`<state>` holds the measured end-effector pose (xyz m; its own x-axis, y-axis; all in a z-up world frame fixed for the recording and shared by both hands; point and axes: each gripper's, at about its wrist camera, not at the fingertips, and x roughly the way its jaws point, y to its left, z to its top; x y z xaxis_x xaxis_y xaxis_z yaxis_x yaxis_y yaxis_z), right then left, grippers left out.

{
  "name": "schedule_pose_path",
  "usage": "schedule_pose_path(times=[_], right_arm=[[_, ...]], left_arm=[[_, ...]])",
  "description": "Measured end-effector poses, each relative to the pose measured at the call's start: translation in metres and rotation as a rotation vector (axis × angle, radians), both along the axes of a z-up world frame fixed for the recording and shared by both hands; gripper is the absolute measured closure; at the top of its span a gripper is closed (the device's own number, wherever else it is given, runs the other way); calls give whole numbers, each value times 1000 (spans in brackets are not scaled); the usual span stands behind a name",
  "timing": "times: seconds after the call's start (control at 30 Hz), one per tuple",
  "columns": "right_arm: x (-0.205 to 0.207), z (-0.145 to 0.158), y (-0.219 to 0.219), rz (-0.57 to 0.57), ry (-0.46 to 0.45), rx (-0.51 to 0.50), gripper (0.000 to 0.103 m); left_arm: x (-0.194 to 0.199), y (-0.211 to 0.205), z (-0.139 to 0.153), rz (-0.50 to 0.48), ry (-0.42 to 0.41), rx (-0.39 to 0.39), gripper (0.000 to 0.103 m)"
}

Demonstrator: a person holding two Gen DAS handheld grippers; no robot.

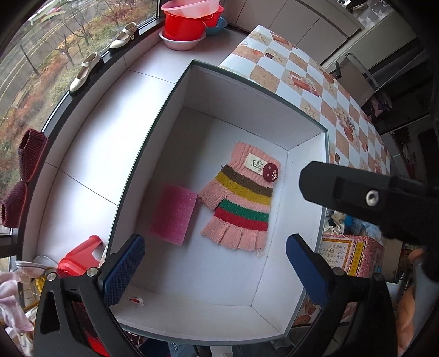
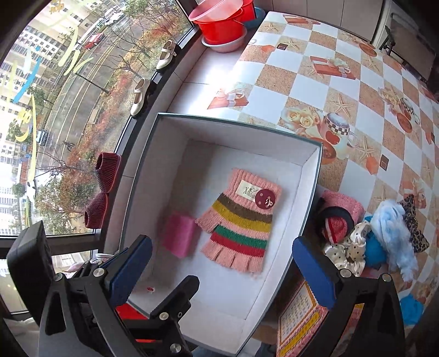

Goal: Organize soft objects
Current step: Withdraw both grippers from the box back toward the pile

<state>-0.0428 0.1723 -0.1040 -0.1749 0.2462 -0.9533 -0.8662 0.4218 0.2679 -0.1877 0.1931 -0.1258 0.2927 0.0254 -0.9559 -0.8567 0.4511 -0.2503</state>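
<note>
A white open box [image 1: 307,189] [image 2: 307,197] holds a pink striped fingerless glove [image 1: 241,200] [image 2: 241,222] and a pink sponge [image 1: 174,214] [image 2: 181,234], side by side on its floor. My left gripper [image 1: 215,263] is open and empty above the box's near end. My right gripper [image 2: 222,267] is open and empty above the box. A pile of soft things [image 2: 370,236] lies on the table right of the box: a second pink glove [image 2: 340,211], a dotted scrunchie, blue fluffy pieces and a leopard piece.
The box sits on a checked tablecloth [image 2: 343,82] beside a window sill. Shoes [image 2: 140,96], dark red knitted slippers [image 2: 103,189] and stacked red basins [image 2: 222,24] stand on the sill. A patterned carton [image 1: 354,255] stands at the box's near right corner.
</note>
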Motion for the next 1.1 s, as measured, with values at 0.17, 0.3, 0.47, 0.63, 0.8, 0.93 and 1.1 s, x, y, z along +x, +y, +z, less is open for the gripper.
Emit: schedule_pose_path(times=[0.17,0.3,0.47,0.63,0.8,0.93,1.1], right_arm=[[-6,10,-7,3,-10,5,0],[-10,20,-13,-5,-3,25,0],[-17,31,-18,3,-14,33,0],[-26,44,-28,4,-21,59,0],[-25,55,-38,-17,-12,88,0],[-14,63,-51,-59,0,110,0],[8,77,-76,-129,12,146,0]], left_arm=[[-7,-6,7,-8,39,-1,1],[-12,-11,15,-20,55,15,1],[-19,-19,24,-28,66,23,1],[-25,-26,33,-30,69,37,1],[-17,-31,42,-61,72,51,1],[-3,-37,53,-99,56,58,1],[23,-48,66,-161,39,72,1]])
